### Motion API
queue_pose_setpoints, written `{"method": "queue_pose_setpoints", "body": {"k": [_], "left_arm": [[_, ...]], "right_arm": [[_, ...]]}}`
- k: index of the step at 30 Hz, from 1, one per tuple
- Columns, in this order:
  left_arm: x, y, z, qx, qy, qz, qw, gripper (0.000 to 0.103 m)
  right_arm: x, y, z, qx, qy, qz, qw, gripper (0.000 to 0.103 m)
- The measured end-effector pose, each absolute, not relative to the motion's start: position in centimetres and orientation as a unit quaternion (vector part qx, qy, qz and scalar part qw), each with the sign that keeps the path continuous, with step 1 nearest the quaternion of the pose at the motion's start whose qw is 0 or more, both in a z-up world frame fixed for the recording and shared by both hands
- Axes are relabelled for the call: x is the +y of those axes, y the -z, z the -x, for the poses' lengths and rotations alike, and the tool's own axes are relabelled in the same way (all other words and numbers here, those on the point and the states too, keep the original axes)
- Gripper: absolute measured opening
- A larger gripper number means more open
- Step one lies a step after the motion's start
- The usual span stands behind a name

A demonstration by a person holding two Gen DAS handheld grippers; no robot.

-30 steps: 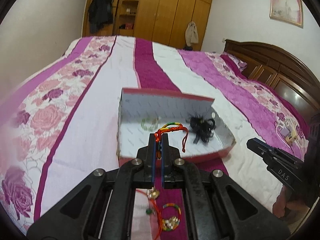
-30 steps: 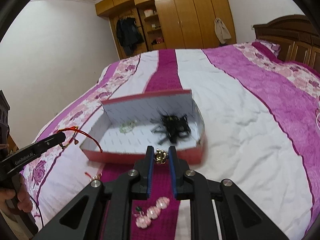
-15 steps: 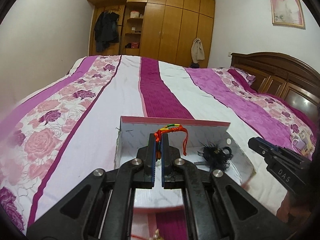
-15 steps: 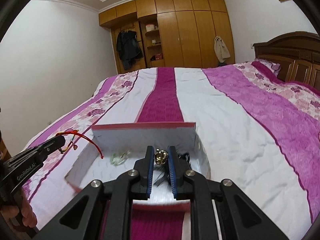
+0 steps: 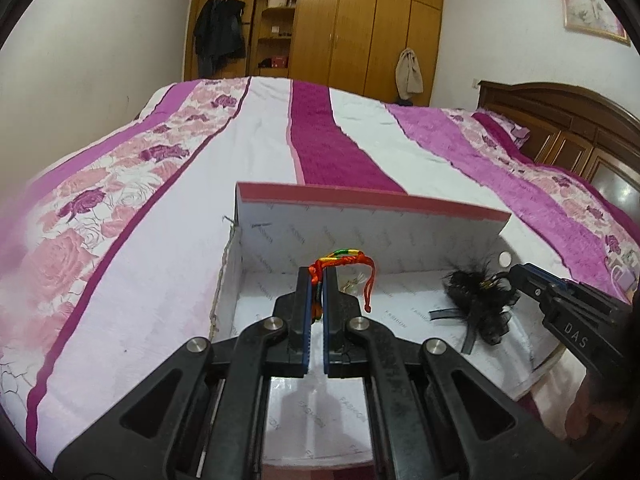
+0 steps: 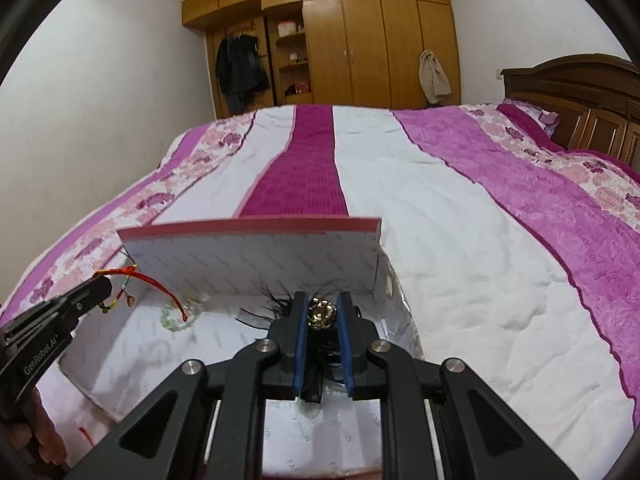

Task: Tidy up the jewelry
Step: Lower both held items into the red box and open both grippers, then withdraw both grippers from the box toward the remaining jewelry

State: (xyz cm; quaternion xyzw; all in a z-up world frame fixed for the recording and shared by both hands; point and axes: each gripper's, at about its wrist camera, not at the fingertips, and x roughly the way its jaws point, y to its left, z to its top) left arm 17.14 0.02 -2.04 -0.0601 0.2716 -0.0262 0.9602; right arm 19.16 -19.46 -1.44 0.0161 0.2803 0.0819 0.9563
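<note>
A red box with a white lining (image 5: 360, 236) (image 6: 256, 256) lies open on the bed. My left gripper (image 5: 316, 276) is shut on a red braided cord bracelet (image 5: 340, 260) and hangs over the box's left half; the bracelet (image 6: 152, 280) also shows in the right wrist view. My right gripper (image 6: 322, 300) is shut on a small gold ornament (image 6: 322, 314) above the box's right part. On the box floor lie a black feathered hair piece (image 5: 480, 300) (image 6: 280, 304) and a pale green bead bracelet (image 6: 180, 316).
The bed (image 5: 160, 240) has a purple, white and pink floral cover. A wooden headboard (image 6: 580, 88) stands at the right, wardrobes (image 6: 360, 40) at the back wall. A person's hand (image 6: 44, 432) grips the left tool's handle at the lower left.
Both grippers have moved forward and down over the open box, carrying the cord bracelet and the gold ornament. The loose jewellery in front of the box has dropped out of view.
</note>
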Motion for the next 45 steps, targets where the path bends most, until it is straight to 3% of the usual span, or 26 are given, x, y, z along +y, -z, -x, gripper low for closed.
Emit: {"method": "queue_pose_setpoints", "body": {"k": [10, 12, 14, 18, 45], "left_arm": [[0.3, 2.9, -18.4, 0.312, 0.036, 0.074, 0.946, 0.0], [0.2, 2.9, -18.3, 0.317, 0.035, 0.073, 0.945, 0.009], [0.2, 2.8, -18.2, 0.318, 0.034, 0.072, 0.945, 0.02], [0.3, 2.2, -17.7, 0.319, 0.036, 0.073, 0.944, 0.022], [1.7, -1.6, -9.7, 0.349, 0.067, 0.089, 0.931, 0.025]], "right_arm": [[-19.4, 3.0, -20.9, 0.32, -0.085, -0.022, 0.943, 0.017], [-19.4, 3.0, -20.8, 0.325, -0.088, -0.025, 0.941, 0.017], [-19.4, 3.0, -20.7, 0.328, -0.088, -0.029, 0.94, 0.022], [-19.5, 2.3, -20.1, 0.325, -0.097, -0.034, 0.94, 0.042], [-20.0, -2.8, -10.0, 0.326, -0.124, -0.051, 0.936, 0.046]]}}
